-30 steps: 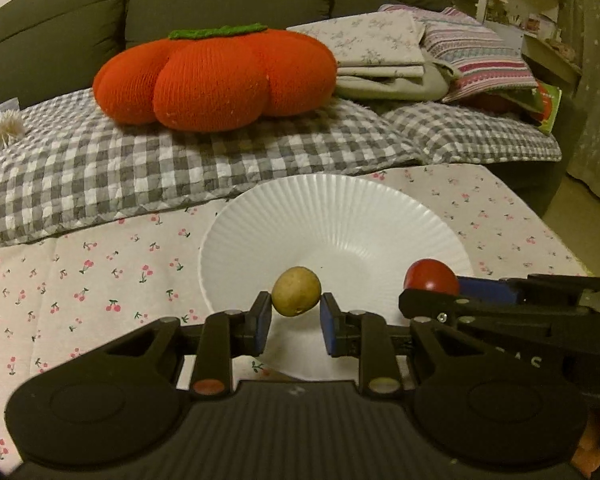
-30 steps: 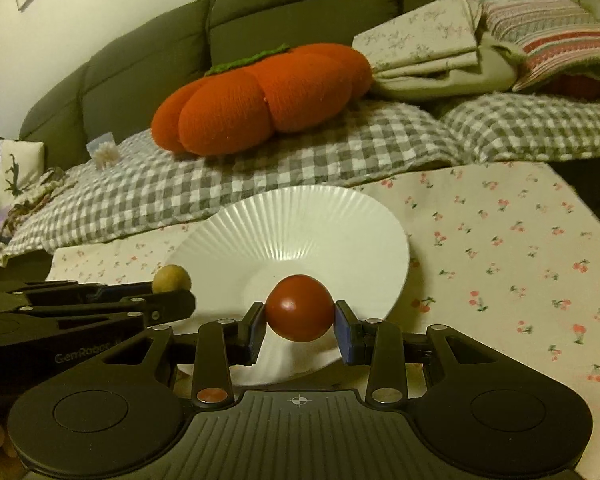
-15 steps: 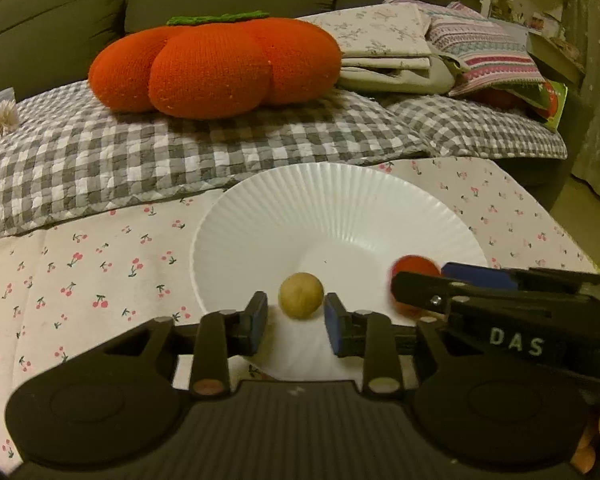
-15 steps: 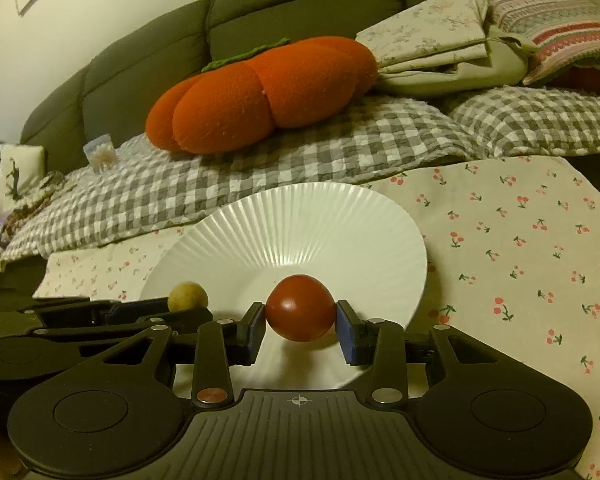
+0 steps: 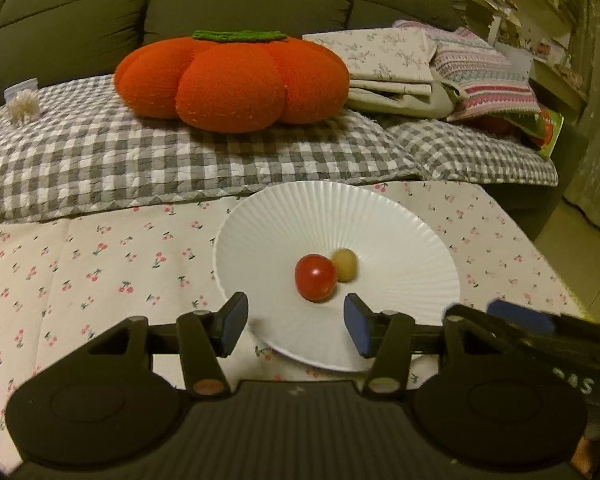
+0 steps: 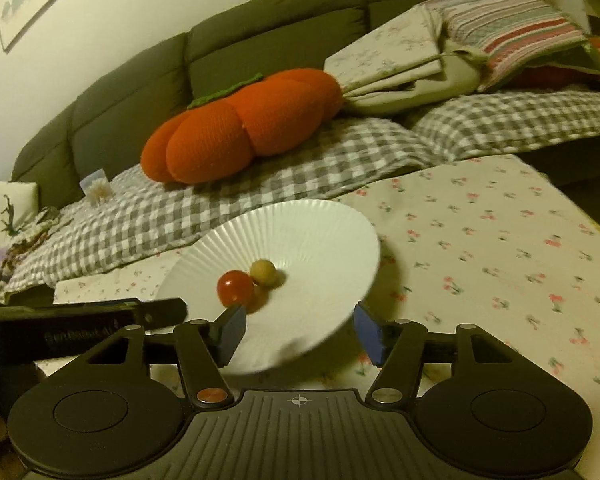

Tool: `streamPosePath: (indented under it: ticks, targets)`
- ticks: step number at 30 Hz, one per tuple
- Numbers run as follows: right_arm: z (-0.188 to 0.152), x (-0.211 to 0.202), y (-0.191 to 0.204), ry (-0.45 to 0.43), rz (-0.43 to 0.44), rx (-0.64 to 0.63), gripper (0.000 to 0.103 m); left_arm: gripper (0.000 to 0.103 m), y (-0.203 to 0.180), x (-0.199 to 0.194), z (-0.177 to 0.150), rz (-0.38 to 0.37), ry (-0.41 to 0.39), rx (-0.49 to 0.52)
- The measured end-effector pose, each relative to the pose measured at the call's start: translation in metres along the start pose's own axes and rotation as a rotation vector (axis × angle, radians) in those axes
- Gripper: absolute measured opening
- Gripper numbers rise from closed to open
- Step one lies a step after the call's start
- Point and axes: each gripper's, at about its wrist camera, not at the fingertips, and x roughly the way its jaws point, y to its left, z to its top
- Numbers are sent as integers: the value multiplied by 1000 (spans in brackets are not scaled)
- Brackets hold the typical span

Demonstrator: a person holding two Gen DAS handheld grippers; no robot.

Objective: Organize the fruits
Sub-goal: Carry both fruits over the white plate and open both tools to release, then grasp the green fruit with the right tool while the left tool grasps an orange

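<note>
Both fruits sit touching in the white plate [image 5: 400, 220] on the counter, red tomato [image 5: 315, 277] beside yellow fruit [image 5: 344, 265], left claw [image 5: 296, 322] and right claw [image 6: 298, 330] spread wide and empty, so no loose fruit shows.

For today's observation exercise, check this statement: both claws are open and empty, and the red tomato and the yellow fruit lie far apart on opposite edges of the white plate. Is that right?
Not quite. The red tomato and the yellow fruit lie side by side, touching or nearly so, near the middle of the white plate, as the left wrist view shows. The rest holds: the left claw and right claw are both open and empty.
</note>
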Motion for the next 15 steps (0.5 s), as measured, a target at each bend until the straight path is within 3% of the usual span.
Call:
streamPosePath:
  ticks: [7,12,15]
  targets:
    - [0,-33,5,10,9,17,78,55,6,-34,-7,-20,18,-73]
    - [-6,-49,11,39,16,41,79,67,9,-59,-16,-22,32,-110]
    - [-8,-59,17,52,9,32,79,68,12,-71,-20,-17,46,-126]
